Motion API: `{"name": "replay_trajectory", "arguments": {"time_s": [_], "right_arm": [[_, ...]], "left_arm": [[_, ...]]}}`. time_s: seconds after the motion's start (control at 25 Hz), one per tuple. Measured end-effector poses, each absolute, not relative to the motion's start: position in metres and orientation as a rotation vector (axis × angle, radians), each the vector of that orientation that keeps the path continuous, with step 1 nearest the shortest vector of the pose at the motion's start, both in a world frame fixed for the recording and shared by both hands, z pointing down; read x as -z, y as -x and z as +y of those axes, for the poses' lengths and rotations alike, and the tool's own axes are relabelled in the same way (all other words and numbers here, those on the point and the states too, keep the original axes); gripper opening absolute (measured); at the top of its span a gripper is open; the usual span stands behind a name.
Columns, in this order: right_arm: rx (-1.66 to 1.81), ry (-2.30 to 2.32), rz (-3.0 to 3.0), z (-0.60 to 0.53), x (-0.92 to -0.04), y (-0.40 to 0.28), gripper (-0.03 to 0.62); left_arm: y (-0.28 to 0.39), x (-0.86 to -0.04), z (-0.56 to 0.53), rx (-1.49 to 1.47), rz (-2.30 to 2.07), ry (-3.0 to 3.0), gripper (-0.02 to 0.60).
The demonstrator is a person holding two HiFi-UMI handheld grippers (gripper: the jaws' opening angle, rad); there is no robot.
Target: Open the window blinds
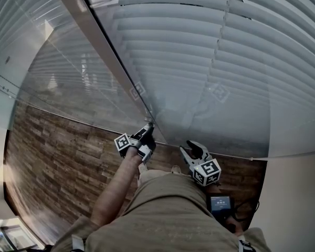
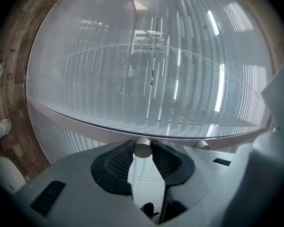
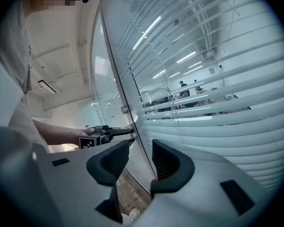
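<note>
Pale, smooth and cylindrical, the knob [image 2: 142, 147] is sitting pinched between the ribbed black jaws of my left gripper [image 1: 148, 128], against the glass wall [image 1: 68, 88]. My right gripper [image 3: 135, 157] is hovering with jaws spread. Flat white slatted blinds [image 3: 217, 103] are hanging behind the glass at two o'clock.

An office: glass partition [image 3: 117, 65], slatted blinds [image 3: 222, 126], strip lights [image 3: 191, 57] beyond

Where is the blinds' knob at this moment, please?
In the left gripper view, low centre: the knob sits clamped between the left gripper's jaws, against the frame.
</note>
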State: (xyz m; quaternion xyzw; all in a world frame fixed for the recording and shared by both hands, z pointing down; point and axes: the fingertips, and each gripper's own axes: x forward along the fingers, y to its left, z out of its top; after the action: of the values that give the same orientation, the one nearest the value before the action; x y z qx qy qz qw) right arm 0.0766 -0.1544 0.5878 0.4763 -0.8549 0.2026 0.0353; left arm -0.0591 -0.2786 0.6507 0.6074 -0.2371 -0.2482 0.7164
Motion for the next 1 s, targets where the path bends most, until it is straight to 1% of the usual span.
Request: {"name": "replay_trajectory", "arguments": {"time_s": [0.24,0.28,0.32,0.48,0.72,0.88,1.0], "right_arm": [[-0.622,-1.468,-2.622,-0.158,-0.588,-0.077,0.16],[-0.622,-1.466,-2.622,-0.158,-0.588,-0.077,0.16],[-0.62,-1.462,-2.622,-0.158,-0.587,-0.077,0.16],[-0.615,-1.451,-2.62,-0.157,-0.586,-0.077,0.16],[-0.618,-1.464,-2.616,-0.157,-0.587,-0.079,0.16],[-0.618,-1.47,-2.616,-0.158,-0.585,-0.079,0.16],[-0.619,-1.474,-2.614,-0.159,-0.585,-0.078,0.16]], "left_arm": [[0.062,-0.646,-0.286,0.503,-0.637,-1.555,0.137],[0.061,-0.644,-0.285,0.473,-0.66,-1.607,0.14],[0.059,-0.641,-0.283,0.438,-0.679,-1.659,0.161],[0.057,-0.638,-0.276,0.231,-0.798,-1.88,0.184],[0.057,-0.64,-0.269,-0.214,-1.03,-2.255,0.184],[0.054,-0.637,-0.271,-0.362,-1.105,-2.351,0.184],[0.051,-0.635,-0.274,-0.405,-1.117,-2.385,0.184]]}}
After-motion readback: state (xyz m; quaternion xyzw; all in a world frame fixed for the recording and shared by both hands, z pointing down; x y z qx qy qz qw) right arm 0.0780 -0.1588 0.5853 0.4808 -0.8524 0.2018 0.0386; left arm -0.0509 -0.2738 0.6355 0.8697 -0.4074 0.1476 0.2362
